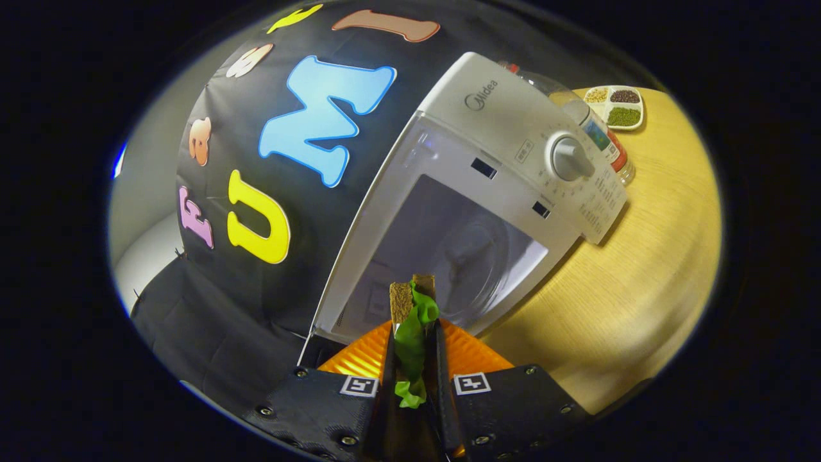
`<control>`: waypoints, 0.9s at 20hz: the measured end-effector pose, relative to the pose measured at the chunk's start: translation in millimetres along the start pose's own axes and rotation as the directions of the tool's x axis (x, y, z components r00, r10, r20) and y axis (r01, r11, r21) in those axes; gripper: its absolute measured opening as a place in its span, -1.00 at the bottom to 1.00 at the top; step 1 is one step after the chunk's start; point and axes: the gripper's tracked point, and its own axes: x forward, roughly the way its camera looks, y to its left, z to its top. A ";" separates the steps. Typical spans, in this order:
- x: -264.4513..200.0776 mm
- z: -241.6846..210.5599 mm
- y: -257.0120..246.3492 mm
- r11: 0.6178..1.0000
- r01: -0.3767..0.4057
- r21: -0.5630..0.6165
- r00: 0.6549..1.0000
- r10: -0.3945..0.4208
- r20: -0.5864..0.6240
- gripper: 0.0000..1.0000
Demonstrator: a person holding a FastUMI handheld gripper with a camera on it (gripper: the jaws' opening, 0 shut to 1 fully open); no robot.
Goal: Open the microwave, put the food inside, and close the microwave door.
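The sandwich, brown bread with green lettuce hanging out, sits clamped between the two fingers of the gripper, which are drawn close together and press on it from both sides. Just beyond the fingertips stands the white microwave on a wooden table, its cavity open with the glass turntable visible inside. Behind the microwave lies a plastic bottle, and farther back a divided dish of grains.

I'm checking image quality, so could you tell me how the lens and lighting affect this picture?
Gripper view: fisheye bends the microwave and table edges; the cavity is evenly lit and sharp; the sandwich clamped in the tongs is close but clear.
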 end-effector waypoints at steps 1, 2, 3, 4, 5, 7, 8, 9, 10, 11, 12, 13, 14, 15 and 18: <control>8.3 2.0 -1.9 1.000 -0.001 0.009 1.000 0.001 0.019 -0.43; 16.9 4.2 -3.2 1.000 -0.002 0.014 0.999 0.002 0.035 -0.43; 21.3 8.1 -4.5 1.000 0.000 0.020 0.999 -0.001 0.050 -0.43; 28.5 9.8 -7.8 1.000 0.005 0.024 0.998 -0.006 0.063 -0.43; 36.6 11.7 -10.4 0.999 0.006 0.031 0.997 -0.008 0.078 -0.43; 48.0 12.8 -13.6 0.999 0.008 0.049 0.995 -0.012 0.095 -0.43; 53.0 13.6 -14.8 0.999 0.004 0.051 0.995 -0.009 0.103 -0.43; 57.6 13.2 -17.4 0.998 0.007 0.056 0.994 -0.014 0.108 -0.43; 62.2 14.7 -21.5 0.998 0.015 0.060 0.993 -0.022 0.116 -0.43; 67.9 16.2 -26.8 0.998 0.025 0.066 0.992 -0.033 0.123 -0.43; 73.8 17.1 -31.7 0.997 0.038 0.074 0.991 -0.047 0.125 -0.43; 78.3 17.7 -34.8 0.996 0.046 0.078 0.990 -0.056 0.129 -0.44; 84.1 19.2 -37.4 0.996 0.050 0.079 0.989 -0.060 0.132 -0.43; 88.2 19.6 -39.1 0.996 0.053 0.078 0.989 -0.063 0.130 -0.44; 98.3 20.8 -48.7 0.994 0.096 0.047 0.986 -0.101 0.129 -0.39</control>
